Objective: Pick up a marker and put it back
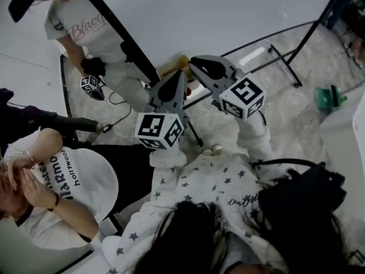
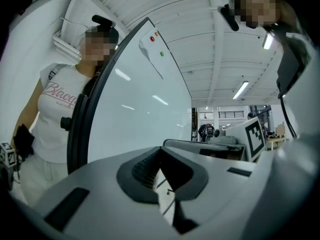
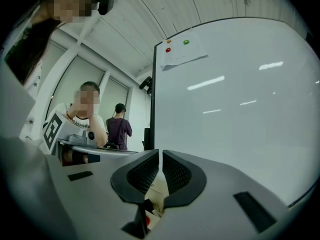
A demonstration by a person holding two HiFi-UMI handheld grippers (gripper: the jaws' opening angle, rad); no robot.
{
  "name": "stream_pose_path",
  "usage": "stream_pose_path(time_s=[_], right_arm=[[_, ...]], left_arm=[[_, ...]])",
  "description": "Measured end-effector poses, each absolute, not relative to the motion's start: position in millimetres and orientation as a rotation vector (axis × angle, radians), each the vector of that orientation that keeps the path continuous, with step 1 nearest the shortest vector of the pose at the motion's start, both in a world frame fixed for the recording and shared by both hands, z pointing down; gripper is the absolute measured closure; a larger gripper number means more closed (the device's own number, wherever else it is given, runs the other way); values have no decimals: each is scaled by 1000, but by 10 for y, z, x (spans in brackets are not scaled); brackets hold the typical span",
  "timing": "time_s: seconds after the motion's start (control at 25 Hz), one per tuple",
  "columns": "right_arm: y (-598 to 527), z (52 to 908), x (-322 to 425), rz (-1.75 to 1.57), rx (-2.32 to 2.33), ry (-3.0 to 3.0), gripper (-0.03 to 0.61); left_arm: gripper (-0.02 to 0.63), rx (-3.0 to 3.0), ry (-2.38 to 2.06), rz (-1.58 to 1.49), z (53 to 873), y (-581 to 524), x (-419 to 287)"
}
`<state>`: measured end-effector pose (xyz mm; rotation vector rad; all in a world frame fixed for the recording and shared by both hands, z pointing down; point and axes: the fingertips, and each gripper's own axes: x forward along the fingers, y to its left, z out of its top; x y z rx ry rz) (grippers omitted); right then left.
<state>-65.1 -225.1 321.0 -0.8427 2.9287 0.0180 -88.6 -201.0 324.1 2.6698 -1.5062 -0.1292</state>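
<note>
Both grippers are raised toward a whiteboard [image 1: 228,16]. In the head view my left gripper [image 1: 181,74] and my right gripper [image 1: 195,63] point at the board's lower edge, close beside a yellowish object [image 1: 177,66]. In the left gripper view the left gripper [image 2: 160,153] has its tips touching and holds nothing. In the right gripper view the right gripper [image 3: 161,155] shows only a thin slit between its pads, with nothing in it. Below that slit a cream object with a red spot [image 3: 148,218] shows. I cannot make out a marker.
A person in a white shirt [image 1: 80,27] stands left of the board holding another marker-cube gripper [image 1: 91,85]. A seated person [image 1: 51,193] is at the lower left. The board's black stand legs [image 1: 285,61] cross the floor. A green object [image 1: 329,97] lies far right.
</note>
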Motion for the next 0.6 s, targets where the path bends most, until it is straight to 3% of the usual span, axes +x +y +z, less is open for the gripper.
stream_pose_path(time_s=[0.08,0.6], right_arm=[[-2234,3163,-616,17,-842,2929,571],[-2132,3095,-665,-28,-770,2988,571]], left_arm=[[612,2675,-1506,-134,3214,-2002,-877],[612,2711,-1492,-115,3067,-1872,-865]])
